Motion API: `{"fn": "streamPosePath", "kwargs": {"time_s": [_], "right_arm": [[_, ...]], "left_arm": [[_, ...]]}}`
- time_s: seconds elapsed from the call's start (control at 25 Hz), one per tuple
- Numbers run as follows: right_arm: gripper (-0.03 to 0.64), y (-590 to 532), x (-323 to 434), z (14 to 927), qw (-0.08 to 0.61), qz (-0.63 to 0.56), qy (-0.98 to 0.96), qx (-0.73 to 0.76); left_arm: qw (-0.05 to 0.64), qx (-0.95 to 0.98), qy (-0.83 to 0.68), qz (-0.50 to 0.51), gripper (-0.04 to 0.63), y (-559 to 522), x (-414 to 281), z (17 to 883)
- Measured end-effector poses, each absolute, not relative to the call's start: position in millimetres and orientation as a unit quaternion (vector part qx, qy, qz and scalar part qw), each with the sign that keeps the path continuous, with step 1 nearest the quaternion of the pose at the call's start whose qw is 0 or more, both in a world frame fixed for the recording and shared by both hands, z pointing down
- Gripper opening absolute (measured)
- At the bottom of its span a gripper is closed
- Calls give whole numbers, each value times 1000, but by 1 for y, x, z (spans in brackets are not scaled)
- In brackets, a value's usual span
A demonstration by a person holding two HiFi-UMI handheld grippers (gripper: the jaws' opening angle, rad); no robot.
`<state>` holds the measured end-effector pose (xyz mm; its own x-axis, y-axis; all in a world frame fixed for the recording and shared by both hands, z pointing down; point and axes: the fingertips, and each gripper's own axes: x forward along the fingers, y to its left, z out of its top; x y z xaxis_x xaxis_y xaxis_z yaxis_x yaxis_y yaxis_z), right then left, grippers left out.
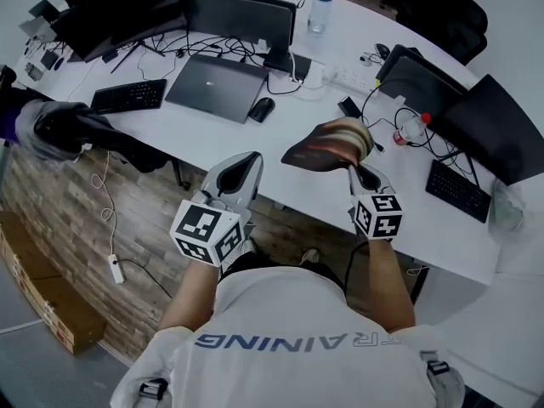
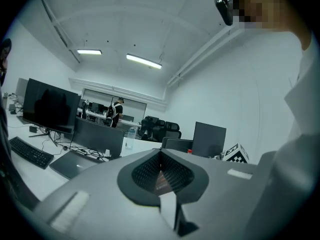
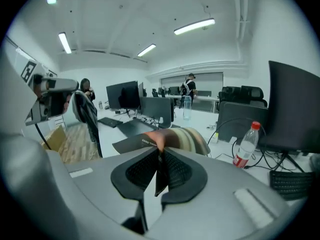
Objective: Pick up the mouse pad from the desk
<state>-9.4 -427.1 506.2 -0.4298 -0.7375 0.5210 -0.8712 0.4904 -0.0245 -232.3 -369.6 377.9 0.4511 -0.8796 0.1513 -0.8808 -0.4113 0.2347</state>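
Right tool is clamped on the near edge of the mouse pad, its jaws pinching the thin sheet between them. The pad hangs in the air above the front of the bench, clear of the surface. Because I hold it by one edge only, it is limp and curls over itself ahead of the tool (soft stuff, so I judge one pinch carries it well enough). As I read it, the pick-up is as good as made.

Left tool has its jaws together on nothing and sits off to the side, near the bench front and well apart from the pad, where it is out of the way.

By my count: two tools, one mouse pad, two bottles, one closed laptop, one mouse, and two keyboards I am sure of.
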Motion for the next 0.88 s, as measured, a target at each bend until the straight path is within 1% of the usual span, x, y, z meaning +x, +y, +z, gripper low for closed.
{"fn": "streamPosePath", "kwargs": {"time_s": [0.36, 0.52, 0.68, 0.88], "right_arm": [[51, -429, -2, 367, 91, 62, -850, 516], [51, -421, 8, 317, 44, 26, -849, 525], [52, -415, 17, 294, 24, 8, -845, 533], [51, -416, 19, 294, 33, 0, -843, 536]], "left_arm": [[101, 852, -513, -14, 0, -381, -226, 343], [92, 857, -507, -19, 0, -386, -219, 338], [85, 860, -502, -25, 0, -389, -215, 332], [79, 862, -499, -27, 0, -391, -211, 327]]}}
